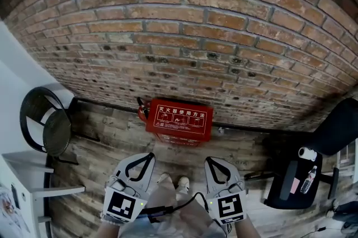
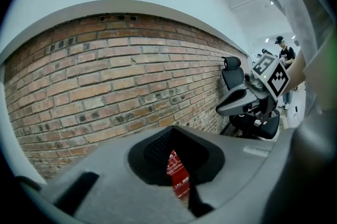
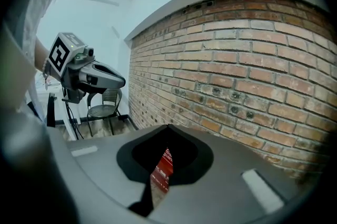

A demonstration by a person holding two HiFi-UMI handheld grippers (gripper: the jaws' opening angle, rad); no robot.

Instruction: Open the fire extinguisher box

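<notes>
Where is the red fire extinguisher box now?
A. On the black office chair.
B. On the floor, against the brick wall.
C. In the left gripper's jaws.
B: the fire extinguisher box rests on the wooden floor at the foot of the brick wall.

The left hand-held gripper [image 1: 150, 156] and the right hand-held gripper [image 1: 209, 161] are held near, side by side, pointing far, each with its jaws closed together.
</notes>
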